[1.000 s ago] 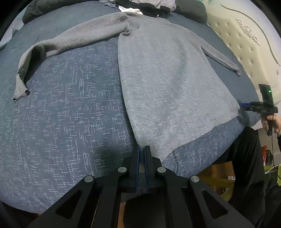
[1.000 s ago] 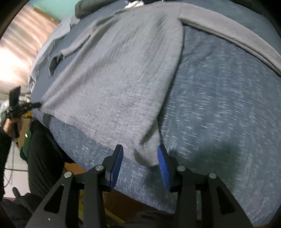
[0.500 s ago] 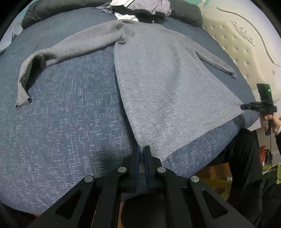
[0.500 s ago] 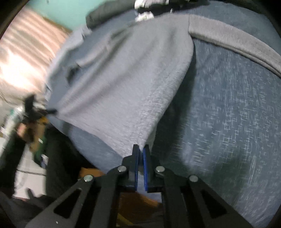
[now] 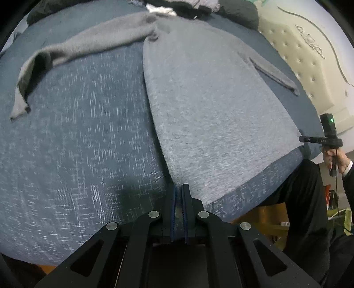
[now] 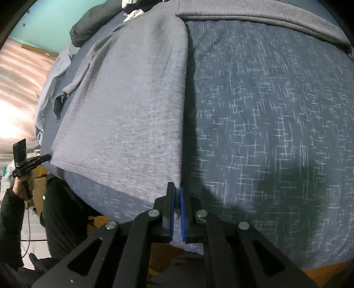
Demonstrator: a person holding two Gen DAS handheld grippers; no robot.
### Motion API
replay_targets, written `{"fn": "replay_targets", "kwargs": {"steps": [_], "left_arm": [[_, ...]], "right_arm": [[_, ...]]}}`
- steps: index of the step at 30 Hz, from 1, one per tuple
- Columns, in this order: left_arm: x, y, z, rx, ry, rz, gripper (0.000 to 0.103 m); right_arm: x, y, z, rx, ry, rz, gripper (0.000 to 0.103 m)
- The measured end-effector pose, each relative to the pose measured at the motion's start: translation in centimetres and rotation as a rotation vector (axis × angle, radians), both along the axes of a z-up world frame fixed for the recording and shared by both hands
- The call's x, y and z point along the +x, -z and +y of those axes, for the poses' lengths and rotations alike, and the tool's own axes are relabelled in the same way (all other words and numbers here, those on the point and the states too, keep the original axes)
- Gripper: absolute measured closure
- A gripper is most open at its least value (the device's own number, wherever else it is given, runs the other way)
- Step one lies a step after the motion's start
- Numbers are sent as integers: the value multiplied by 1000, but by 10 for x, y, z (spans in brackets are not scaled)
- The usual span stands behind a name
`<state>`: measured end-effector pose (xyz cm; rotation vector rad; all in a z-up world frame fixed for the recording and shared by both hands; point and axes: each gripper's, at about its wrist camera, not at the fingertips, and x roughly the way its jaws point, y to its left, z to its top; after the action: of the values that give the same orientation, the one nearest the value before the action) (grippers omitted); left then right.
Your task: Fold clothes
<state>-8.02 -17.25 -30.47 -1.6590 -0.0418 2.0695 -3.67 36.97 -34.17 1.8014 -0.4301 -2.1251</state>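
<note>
A grey sweater (image 5: 210, 110) lies flat and face down along a blue bed (image 5: 77, 155), hem toward me. My left gripper (image 5: 178, 190) is shut on one bottom hem corner, with fabric pinched between its blue pads. My right gripper (image 6: 177, 190) is shut on the other hem corner of the sweater (image 6: 132, 110). Each gripper also shows small in the other's view: the right gripper (image 5: 304, 139) and the left gripper (image 6: 44, 158), each at the hem's far end. One sleeve (image 5: 77, 46) stretches out sideways. The other sleeve (image 5: 272, 75) lies along the body.
A heap of dark and white clothes (image 5: 192, 6) sits at the head of the bed. A padded cream headboard (image 5: 298, 55) stands to the right. The person's dark trousers (image 5: 303, 199) press against the bed's near edge. A teal wall (image 6: 44, 22) lies beyond.
My right gripper stood open around the hem corner and has shut on it. The hem now runs straighter between the two grippers. My left gripper has kept its hold.
</note>
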Motion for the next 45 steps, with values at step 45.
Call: {"fn": "replay_targets", "kwargs": {"steps": [45], "left_arm": [[7, -18, -1, 61, 7, 20, 100]], "right_arm": [[2, -59, -16, 33, -117, 91, 99]]}}
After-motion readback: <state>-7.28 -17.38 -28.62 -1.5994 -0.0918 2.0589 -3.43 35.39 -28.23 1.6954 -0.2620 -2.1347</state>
